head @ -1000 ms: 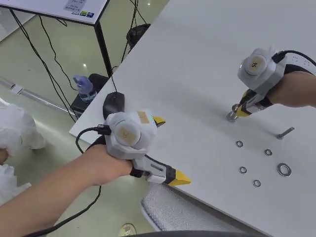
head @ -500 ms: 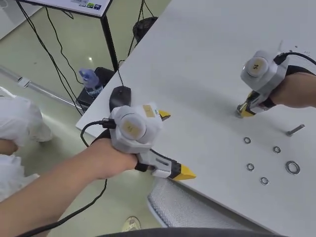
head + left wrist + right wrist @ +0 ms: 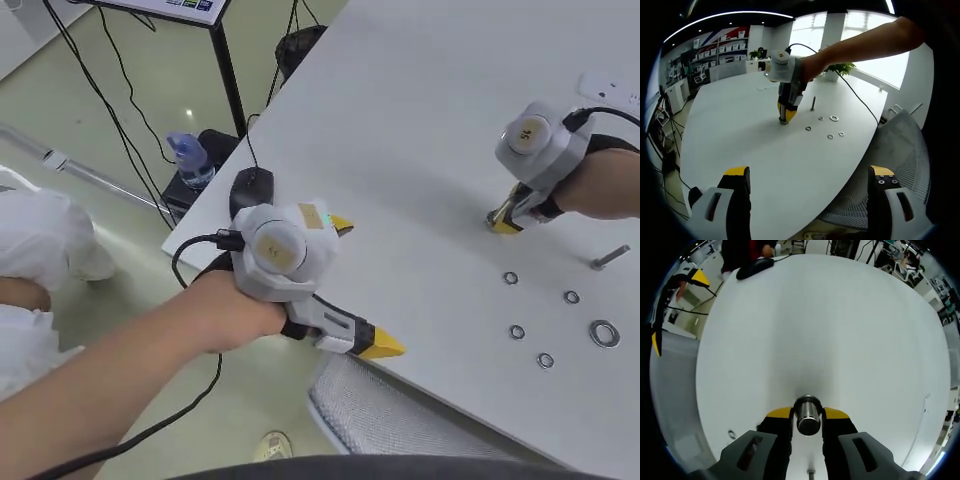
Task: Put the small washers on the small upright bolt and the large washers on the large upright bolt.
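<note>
My right gripper (image 3: 503, 222) (image 3: 808, 413) is shut on the large bolt (image 3: 808, 422) (image 3: 783, 120) and holds it upright with its lower end on the white table (image 3: 420, 130). To its right the small bolt (image 3: 608, 258) (image 3: 813, 104) looks to be standing upright. Several small washers (image 3: 517, 331) (image 3: 808, 128) and one large washer (image 3: 604, 333) (image 3: 834, 118) lie flat in front of the bolts. My left gripper (image 3: 362, 285) (image 3: 809, 172) hangs open over the table's near left edge, nothing between its fingers.
A black mouse (image 3: 252, 185) (image 3: 755, 267) with its cable sits at the table's left corner. A grey mesh chair (image 3: 370, 410) (image 3: 900, 150) stands under the near edge. A water bottle (image 3: 190, 160) is on the floor. A white label (image 3: 610, 88) lies far right.
The head camera has shifted a little. Relative to the washers, neither gripper nor the large bolt has visibly moved.
</note>
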